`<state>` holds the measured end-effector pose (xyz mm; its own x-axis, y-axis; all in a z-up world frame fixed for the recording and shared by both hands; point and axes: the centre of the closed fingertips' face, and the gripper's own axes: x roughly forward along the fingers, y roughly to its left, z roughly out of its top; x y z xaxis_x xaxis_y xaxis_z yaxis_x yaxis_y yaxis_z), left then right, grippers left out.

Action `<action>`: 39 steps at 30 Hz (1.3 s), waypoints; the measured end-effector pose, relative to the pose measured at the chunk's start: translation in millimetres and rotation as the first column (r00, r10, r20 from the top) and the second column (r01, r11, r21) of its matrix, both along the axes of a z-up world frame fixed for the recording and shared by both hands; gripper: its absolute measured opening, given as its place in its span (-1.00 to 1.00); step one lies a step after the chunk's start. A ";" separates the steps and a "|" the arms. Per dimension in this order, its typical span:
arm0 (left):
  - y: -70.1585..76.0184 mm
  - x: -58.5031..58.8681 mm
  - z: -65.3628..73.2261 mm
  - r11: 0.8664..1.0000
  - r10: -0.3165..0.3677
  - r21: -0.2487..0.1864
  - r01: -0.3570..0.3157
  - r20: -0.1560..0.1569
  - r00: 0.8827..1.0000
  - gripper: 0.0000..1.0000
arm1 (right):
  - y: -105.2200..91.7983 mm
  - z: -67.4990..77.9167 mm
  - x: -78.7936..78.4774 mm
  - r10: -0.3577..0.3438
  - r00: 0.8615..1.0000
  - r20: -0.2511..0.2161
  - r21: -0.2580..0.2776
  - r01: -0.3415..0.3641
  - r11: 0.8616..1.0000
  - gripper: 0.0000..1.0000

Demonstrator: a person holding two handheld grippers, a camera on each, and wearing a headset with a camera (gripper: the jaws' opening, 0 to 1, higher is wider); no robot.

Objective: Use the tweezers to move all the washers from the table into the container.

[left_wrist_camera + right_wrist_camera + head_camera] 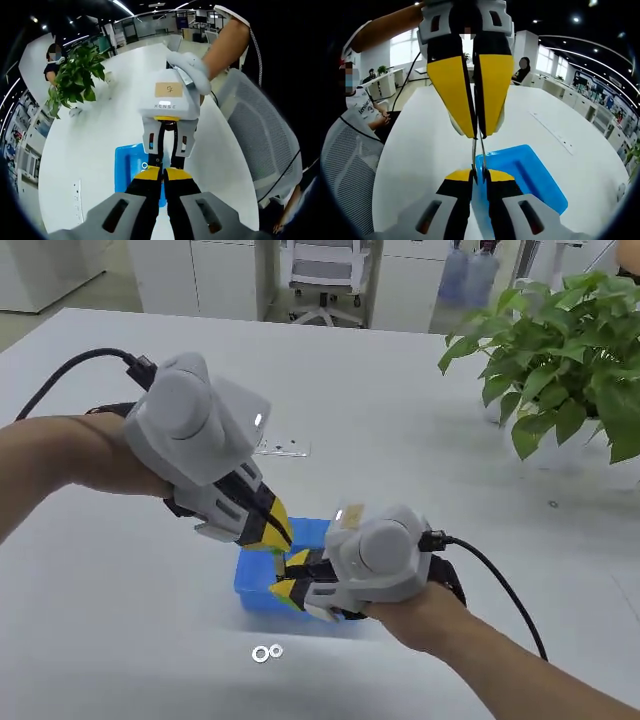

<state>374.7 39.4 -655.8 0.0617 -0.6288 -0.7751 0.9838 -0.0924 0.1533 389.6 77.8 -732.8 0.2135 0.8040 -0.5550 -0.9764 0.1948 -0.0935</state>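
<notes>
with the left gripper (274,533) and right gripper (287,587) both closed on the tweezers (478,156) above the container (255,592), two washers (267,652) lie on the table (120,630) near the right gripper, so the transfer is judged incomplete.

Head view looks down; gripper views face each other over container (252,585).

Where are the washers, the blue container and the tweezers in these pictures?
washers (267,652), head view, where the two rings meet
blue container (525,177), right gripper view, on its bare floor
tweezers (483,157), right gripper view, on one metal leg
</notes>
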 end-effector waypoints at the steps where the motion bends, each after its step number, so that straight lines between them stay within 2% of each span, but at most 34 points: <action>1: 0.8 -1.4 -1.0 1.000 0.000 0.002 0.000 0.001 1.000 -0.89 | 0.6 -0.9 -1.6 0.004 1.000 0.001 -0.001 -0.004 1.000 -0.76; 14: 10.3 -23.7 -19.2 0.999 0.002 0.034 -0.002 -0.010 1.000 -0.89 | 7.4 -19.9 -24.2 0.049 0.999 -0.013 -0.020 -0.049 0.999 -0.76; 27: 17.7 -40.7 -38.3 0.999 0.020 0.042 -0.018 -0.047 0.999 -0.89 | 14.6 -38.9 -42.8 0.082 0.996 -0.041 -0.032 -0.083 0.996 -0.76; 39: 19.7 -44.3 -52.4 0.998 0.034 0.048 -0.030 -0.079 0.996 -0.89 | 15.3 -54.3 -47.8 0.086 0.994 -0.074 -0.036 -0.088 0.995 -0.76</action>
